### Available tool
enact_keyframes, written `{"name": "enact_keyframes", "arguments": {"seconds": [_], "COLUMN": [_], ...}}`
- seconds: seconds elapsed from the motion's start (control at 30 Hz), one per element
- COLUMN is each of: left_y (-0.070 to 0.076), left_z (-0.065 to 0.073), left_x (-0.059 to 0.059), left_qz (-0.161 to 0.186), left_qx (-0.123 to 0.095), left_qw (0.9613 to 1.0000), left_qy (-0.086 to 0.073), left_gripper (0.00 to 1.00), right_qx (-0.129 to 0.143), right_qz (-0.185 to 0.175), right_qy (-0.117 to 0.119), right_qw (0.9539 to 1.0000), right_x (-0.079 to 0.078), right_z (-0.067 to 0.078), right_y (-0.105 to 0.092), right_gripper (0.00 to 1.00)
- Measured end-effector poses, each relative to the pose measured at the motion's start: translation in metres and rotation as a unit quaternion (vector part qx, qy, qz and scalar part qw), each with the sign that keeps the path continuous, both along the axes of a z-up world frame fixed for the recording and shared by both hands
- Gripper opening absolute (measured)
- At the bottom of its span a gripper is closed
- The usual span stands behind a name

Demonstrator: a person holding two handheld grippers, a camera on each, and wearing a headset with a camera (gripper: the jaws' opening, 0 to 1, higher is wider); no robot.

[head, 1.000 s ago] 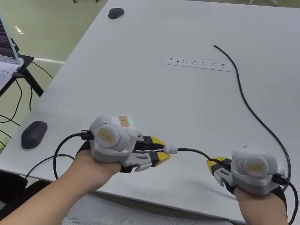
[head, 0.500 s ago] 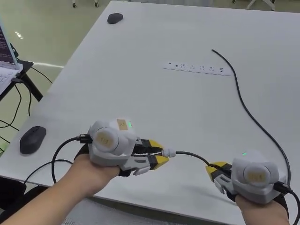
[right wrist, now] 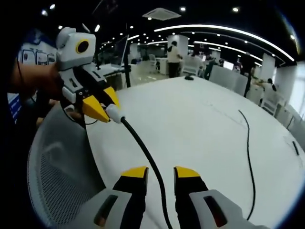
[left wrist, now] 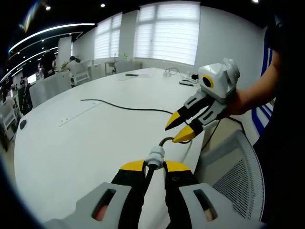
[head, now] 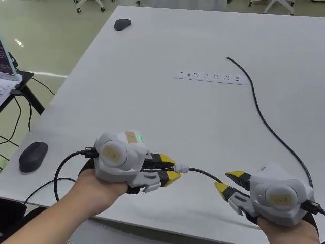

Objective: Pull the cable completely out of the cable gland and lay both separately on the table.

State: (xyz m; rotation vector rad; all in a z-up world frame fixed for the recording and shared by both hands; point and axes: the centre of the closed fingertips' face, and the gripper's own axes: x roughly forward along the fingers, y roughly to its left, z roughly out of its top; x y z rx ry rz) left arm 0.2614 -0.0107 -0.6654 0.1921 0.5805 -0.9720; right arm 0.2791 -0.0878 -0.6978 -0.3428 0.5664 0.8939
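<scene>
My left gripper (head: 173, 169) is shut on the small white cable gland (head: 182, 168), just above the white table (head: 152, 76) near its front edge. In the left gripper view the gland (left wrist: 155, 156) sits between the yellow tips of the left gripper (left wrist: 155, 166). A short black cable (head: 203, 174) leaves the gland and runs right, between the jaws of my right gripper (head: 229, 181). Those jaws stand apart and open. In the right gripper view the cable (right wrist: 143, 145) passes loose through the right gripper (right wrist: 160, 172) toward the gland (right wrist: 113, 113).
A white power strip (head: 210, 77) lies mid-table, with a long black cord (head: 264, 119) curving past it down the right side. One dark mouse (head: 122, 24) sits at the far corner, another (head: 33, 156) at the left edge. A mesh chair (right wrist: 62, 176) is below the table's front edge.
My right gripper's jaws have come apart and let go of the cable. The left gripper stays shut on the gland. Both hands sit slightly lower in the picture, mostly from head movement.
</scene>
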Motion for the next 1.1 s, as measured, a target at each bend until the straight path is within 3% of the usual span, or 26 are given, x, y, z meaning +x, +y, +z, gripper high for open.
{"name": "enact_keyframes", "arguments": {"seconds": [0.1,0.2,0.4,0.8,1.1], "left_y": [-0.001,-0.002,-0.002,-0.004,-0.006], "left_z": [0.0,-0.001,-0.001,-0.002,-0.003], "left_x": [0.0,0.001,0.001,0.003,0.003], "left_qz": [-0.002,-0.005,-0.01,-0.016,-0.018], "left_qx": [0.001,0.002,0.002,-0.008,-0.017], "left_qw": [1.0,1.0,0.9999,0.9998,0.9997], "left_qy": [0.0,0.0,0.001,0.003,0.002], "left_gripper": [0.15,0.15,0.15,0.15,0.15], "right_qx": [-0.017,-0.039,-0.073,-0.091,-0.082], "right_qz": [0.044,0.077,0.122,0.139,0.115], "right_qy": [-0.032,-0.069,-0.103,-0.111,-0.096], "right_qw": [0.9984,0.9939,0.9844,0.9798,0.9854], "right_x": [-0.005,-0.006,-0.01,-0.009,-0.007], "right_z": [0.015,0.026,0.027,0.021,0.019], "right_y": [0.019,0.034,0.055,0.06,0.057], "right_gripper": [0.19,0.18,0.15,0.02,0.0]}}
